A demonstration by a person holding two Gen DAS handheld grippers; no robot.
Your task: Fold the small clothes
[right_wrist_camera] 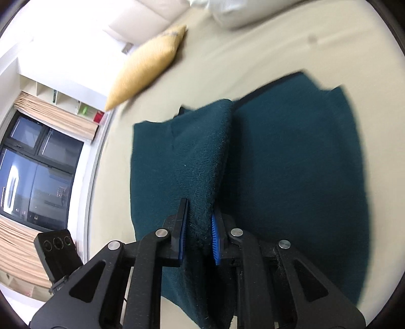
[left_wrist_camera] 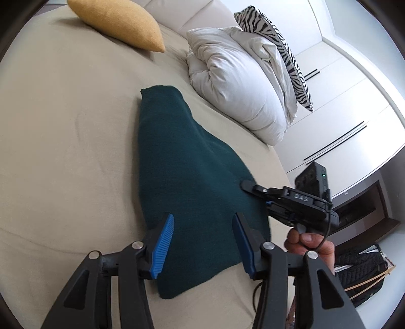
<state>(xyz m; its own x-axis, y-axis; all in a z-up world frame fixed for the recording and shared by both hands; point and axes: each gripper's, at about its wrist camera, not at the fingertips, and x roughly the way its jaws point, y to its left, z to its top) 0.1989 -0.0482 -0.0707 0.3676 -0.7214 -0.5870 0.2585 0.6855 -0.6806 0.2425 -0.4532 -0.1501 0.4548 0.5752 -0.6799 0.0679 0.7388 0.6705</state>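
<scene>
Dark green knitted garment [left_wrist_camera: 192, 162]: lies on the beige bed [left_wrist_camera: 63, 131], long and narrow in the left wrist view, one end near the white duvet [left_wrist_camera: 235, 83], the other end near the tools. In the right wrist view part of it [right_wrist_camera: 202, 157] is raised in a ridge above the flat remainder.

Left tool [left_wrist_camera: 203, 235]: blue pads apart, nothing pinched; hangs over the near end of the garment, cloth visible in the gap below.

Right tool [right_wrist_camera: 200, 227]: pads clamped on a bunched fold of the garment, knit squeezed between them. In the left wrist view this tool reaches the garment's right edge, a person's hand [left_wrist_camera: 311, 243] on its handle.

Yellow cushion [left_wrist_camera: 119, 22]: on the bed, well apart from the garment.

Zebra-striped pillow [left_wrist_camera: 276, 50]: leans behind the duvet.

White cupboard doors [left_wrist_camera: 354, 101]: beyond the bed.

Window with beige curtain [right_wrist_camera: 38, 164]: right wrist view, left side.
</scene>
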